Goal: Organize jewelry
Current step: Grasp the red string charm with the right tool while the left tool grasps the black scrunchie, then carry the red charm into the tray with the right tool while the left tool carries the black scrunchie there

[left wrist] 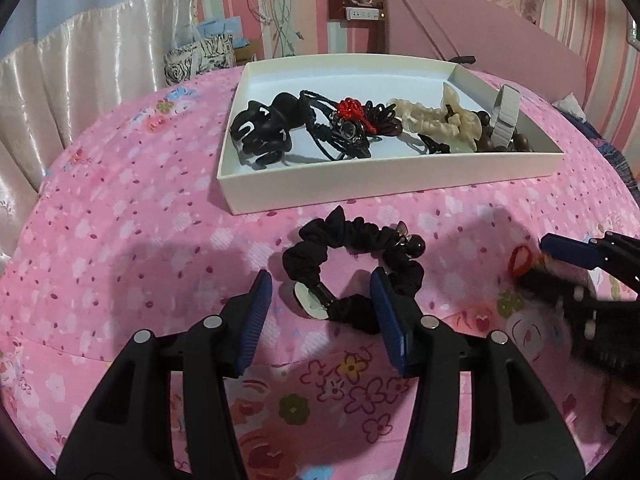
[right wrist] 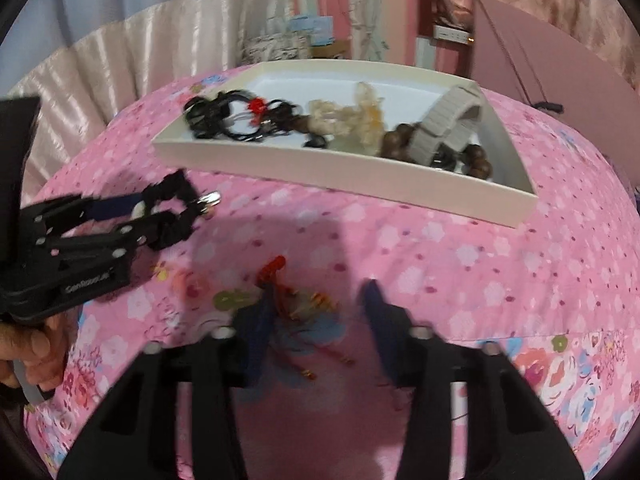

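Observation:
A black scrunchie (left wrist: 356, 268) with a dark bead and a white disc lies on the pink floral bedspread in front of a white tray (left wrist: 384, 184). My left gripper (left wrist: 320, 292) is open, its jaws standing on either side of the scrunchie's near part. In the right wrist view the left gripper (right wrist: 160, 208) shows at the scrunchie (right wrist: 172, 212). My right gripper (right wrist: 316, 316) is open over a red cord charm with tassels (right wrist: 288, 296), which lies between its fingers. The tray (right wrist: 360, 176) holds a black claw clip (left wrist: 264, 128), black cords, a cream scrunchie (left wrist: 436, 120), brown beads and a grey band (right wrist: 444, 120).
The bed's pink floral cover (left wrist: 140, 240) fills the foreground. A pink board (left wrist: 480, 36) leans behind the tray. White curtains (left wrist: 80, 80) hang at left. A person's hand (right wrist: 32, 352) holds the left gripper's handle.

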Demonstrator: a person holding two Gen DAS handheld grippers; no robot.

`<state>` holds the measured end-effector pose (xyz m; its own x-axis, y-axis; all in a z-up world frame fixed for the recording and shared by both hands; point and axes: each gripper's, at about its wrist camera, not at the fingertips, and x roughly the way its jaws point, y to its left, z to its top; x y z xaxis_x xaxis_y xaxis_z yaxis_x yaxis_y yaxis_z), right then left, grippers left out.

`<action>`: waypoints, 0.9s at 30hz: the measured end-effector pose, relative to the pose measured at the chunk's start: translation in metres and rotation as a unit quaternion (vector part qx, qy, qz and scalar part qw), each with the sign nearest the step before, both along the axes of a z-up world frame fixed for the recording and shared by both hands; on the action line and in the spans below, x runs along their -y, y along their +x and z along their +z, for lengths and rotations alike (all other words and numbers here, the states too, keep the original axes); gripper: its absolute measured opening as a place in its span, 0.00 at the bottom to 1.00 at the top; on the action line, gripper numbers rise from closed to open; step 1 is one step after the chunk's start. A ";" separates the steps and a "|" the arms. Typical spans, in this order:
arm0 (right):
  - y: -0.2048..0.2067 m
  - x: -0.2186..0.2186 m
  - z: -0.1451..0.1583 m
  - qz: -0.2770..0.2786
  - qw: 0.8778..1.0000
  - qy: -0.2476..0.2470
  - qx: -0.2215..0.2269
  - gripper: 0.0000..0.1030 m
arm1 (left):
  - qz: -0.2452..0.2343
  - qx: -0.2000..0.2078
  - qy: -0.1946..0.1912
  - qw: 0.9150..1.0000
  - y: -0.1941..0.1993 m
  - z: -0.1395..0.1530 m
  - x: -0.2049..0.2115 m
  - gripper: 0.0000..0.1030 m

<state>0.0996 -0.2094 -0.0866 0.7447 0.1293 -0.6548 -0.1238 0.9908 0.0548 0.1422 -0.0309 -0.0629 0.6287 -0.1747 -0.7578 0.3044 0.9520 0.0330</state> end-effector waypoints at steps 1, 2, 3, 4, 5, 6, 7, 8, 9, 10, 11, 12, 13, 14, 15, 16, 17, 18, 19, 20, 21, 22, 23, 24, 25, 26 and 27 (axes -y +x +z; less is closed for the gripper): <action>0.001 0.003 0.000 0.000 1.000 0.003 0.000 0.29 | 0.000 0.000 0.000 1.000 0.000 0.000 0.000 0.49; 0.002 0.004 0.001 0.000 1.000 0.003 0.000 0.22 | 0.000 0.001 0.001 1.000 0.001 0.000 0.000 0.49; 0.003 0.006 0.001 0.001 1.000 0.000 0.001 0.16 | 0.000 0.001 0.003 1.000 0.001 0.000 0.000 0.49; 0.004 0.008 0.002 0.002 1.000 0.000 0.001 0.13 | -0.001 0.002 0.004 1.000 0.001 0.000 0.000 0.49; 0.006 0.012 0.002 0.003 1.000 0.007 0.000 0.08 | -0.001 0.001 0.003 1.000 0.001 0.000 -0.001 0.49; 0.007 0.016 0.002 0.003 1.000 0.015 -0.001 0.08 | -0.001 0.001 0.001 1.000 0.000 0.000 -0.002 0.49; 0.008 0.018 0.002 0.005 1.000 0.025 -0.002 0.08 | -0.002 0.000 -0.002 1.000 0.001 0.000 -0.004 0.49; 0.008 0.021 0.002 0.003 0.999 0.033 -0.002 0.08 | -0.002 -0.001 -0.005 1.000 0.002 -0.001 -0.004 0.49; 0.008 0.024 0.002 -0.001 0.999 0.039 0.000 0.08 | -0.002 -0.002 -0.008 1.000 0.002 -0.001 -0.004 0.49; 0.008 0.026 0.003 -0.002 0.999 0.046 0.002 0.08 | -0.002 -0.002 -0.010 1.000 0.003 -0.001 -0.003 0.49; 0.008 0.028 0.003 -0.004 0.999 0.049 0.003 0.08 | -0.002 -0.002 -0.013 1.000 0.004 -0.001 -0.004 0.46; 0.006 0.029 0.002 -0.007 0.999 0.049 0.005 0.08 | -0.002 -0.002 -0.014 1.000 0.004 -0.001 -0.006 0.44; 0.005 0.029 0.003 -0.010 0.999 0.046 0.007 0.08 | -0.002 0.000 -0.016 1.000 0.004 -0.001 -0.007 0.37; 0.004 0.027 0.004 -0.012 0.999 0.039 0.010 0.08 | -0.003 0.001 -0.018 1.000 0.002 -0.001 -0.013 0.30; 0.004 0.026 0.004 -0.013 0.999 0.033 0.012 0.08 | -0.004 0.002 -0.018 1.000 0.002 -0.001 -0.014 0.28; 0.003 0.024 0.005 -0.013 0.999 0.027 0.015 0.08 | -0.004 0.002 -0.021 1.000 0.001 0.000 -0.015 0.22; 0.003 0.022 0.005 -0.011 1.000 0.023 0.016 0.08 | -0.005 0.003 -0.025 1.000 0.001 0.000 -0.016 0.18; 0.004 0.022 0.006 -0.009 1.000 0.023 0.017 0.08 | -0.009 0.003 -0.031 0.999 0.000 0.001 -0.018 0.17; 0.004 0.023 0.006 -0.011 0.999 0.025 0.018 0.08 | -0.010 0.004 -0.035 0.999 0.000 0.002 -0.018 0.15; 0.003 0.024 0.006 -0.012 0.999 0.029 0.019 0.08 | -0.012 0.007 -0.042 0.999 -0.001 0.003 -0.021 0.11; 0.003 0.027 0.007 -0.009 0.999 0.037 0.022 0.08 | -0.014 0.009 -0.045 0.999 -0.003 0.004 -0.019 0.10; 0.002 0.028 0.007 -0.009 0.999 0.041 0.024 0.08 | -0.014 0.012 -0.046 0.999 -0.004 0.005 -0.020 0.10; 0.001 0.030 0.008 -0.009 0.998 0.047 0.029 0.08 | -0.010 0.018 -0.047 0.999 -0.006 0.007 -0.022 0.10; -0.001 0.032 0.009 -0.008 0.998 0.054 0.033 0.08 | -0.010 0.027 -0.051 0.998 -0.008 0.010 -0.024 0.10; -0.002 0.034 0.010 -0.007 0.997 0.060 0.038 0.08 | -0.011 0.035 -0.052 0.998 -0.012 0.012 -0.023 0.10; -0.004 0.034 0.012 -0.006 0.997 0.064 0.040 0.08 | -0.010 0.050 -0.046 0.998 -0.017 0.016 -0.023 0.10; -0.006 0.035 0.014 -0.002 0.997 0.069 0.045 0.08 | -0.012 0.061 -0.040 0.997 -0.021 0.020 -0.022 0.10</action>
